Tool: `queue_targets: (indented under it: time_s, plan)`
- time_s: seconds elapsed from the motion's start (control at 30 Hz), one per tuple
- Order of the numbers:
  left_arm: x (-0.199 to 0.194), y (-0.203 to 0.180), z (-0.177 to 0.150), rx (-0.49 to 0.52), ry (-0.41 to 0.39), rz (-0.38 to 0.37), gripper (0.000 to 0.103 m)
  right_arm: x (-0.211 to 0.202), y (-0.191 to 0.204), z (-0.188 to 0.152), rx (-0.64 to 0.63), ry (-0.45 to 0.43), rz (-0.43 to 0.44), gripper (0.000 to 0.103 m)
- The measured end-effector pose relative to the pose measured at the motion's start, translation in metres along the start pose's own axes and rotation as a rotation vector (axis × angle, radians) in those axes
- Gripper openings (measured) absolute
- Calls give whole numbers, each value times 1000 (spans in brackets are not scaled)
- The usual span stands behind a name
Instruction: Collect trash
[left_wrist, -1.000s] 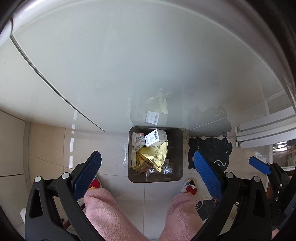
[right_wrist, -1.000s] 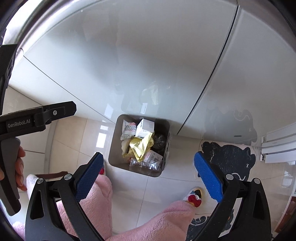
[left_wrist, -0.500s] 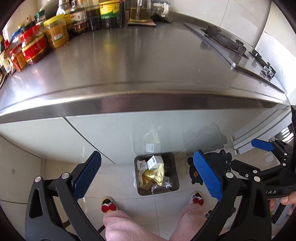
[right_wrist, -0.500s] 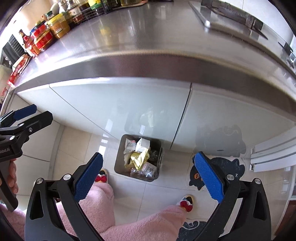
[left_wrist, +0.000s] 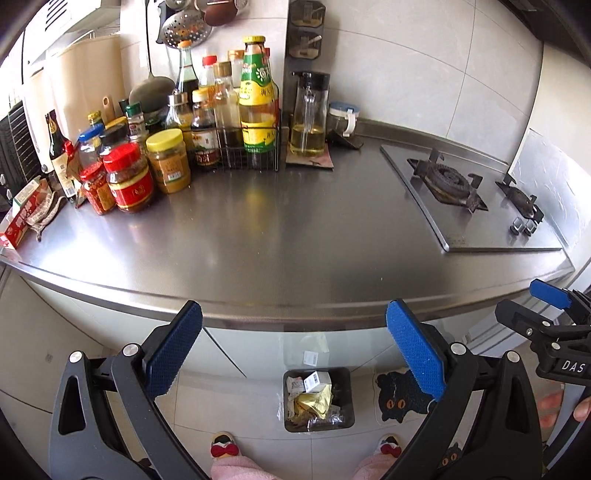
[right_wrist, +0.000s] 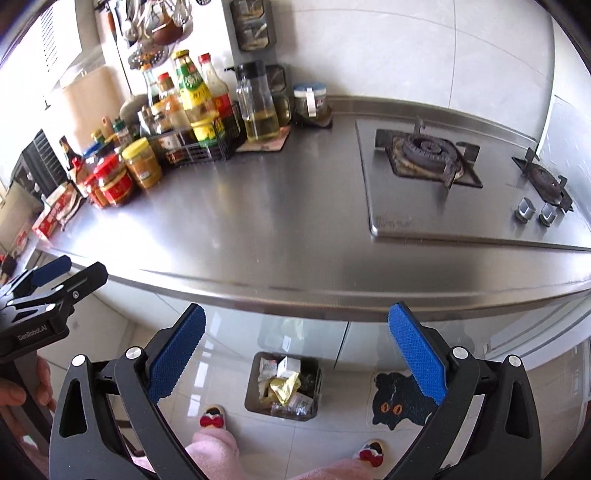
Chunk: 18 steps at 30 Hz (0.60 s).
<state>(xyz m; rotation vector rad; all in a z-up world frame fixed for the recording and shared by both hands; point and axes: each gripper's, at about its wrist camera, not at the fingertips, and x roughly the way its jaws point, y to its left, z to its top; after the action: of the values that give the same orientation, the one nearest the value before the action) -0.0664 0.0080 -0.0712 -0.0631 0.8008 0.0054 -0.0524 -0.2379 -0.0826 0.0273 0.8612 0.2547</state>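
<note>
A grey square trash bin (left_wrist: 347, 391) (right_wrist: 255, 384) stands on the tiled floor against the cabinet, filled with yellow wrappers, small cartons and clear plastic. My left gripper (left_wrist: 295, 347) is held above the counter edge, open, with nothing between its blue pads. My right gripper (right_wrist: 295, 347) is also open and empty, at about the same height. Each gripper shows in the other's view: the right gripper (left_wrist: 546, 306) at the far right, the left gripper (right_wrist: 48, 277) at the far left. The steel counter (left_wrist: 277, 236) (right_wrist: 266, 229) shows no loose trash on its bare middle.
Jars and bottles (left_wrist: 155, 162) (right_wrist: 147, 155) crowd the counter's back left, with a red carton (left_wrist: 22, 218) at the left end. A gas hob (left_wrist: 472, 192) (right_wrist: 458, 177) fills the right. A black cat mat (left_wrist: 402, 395) (right_wrist: 399, 398) lies right of the bin. The person's slippers (right_wrist: 212, 421) stand before it.
Both grippers have risen and tilted up from looking down at the bin and cabinet front. The countertop, jars and hob now fill the views. Both stayed open.
</note>
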Motion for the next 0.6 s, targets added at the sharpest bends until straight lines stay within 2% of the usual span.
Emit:
queue_targets:
  time_s: [0.1, 0.4, 0.6]
  plan:
    - [-14, 0, 12, 7, -36, 11, 95, -21, 6, 16, -27, -56, -32, 100]
    - [-51, -6, 39, 17, -132, 29, 95, -56, 11, 44, -35, -111, -67, 100]
    - [-61, -6, 47, 12, -164, 46, 95, -61, 20, 52, -53, -137, -43, 100]
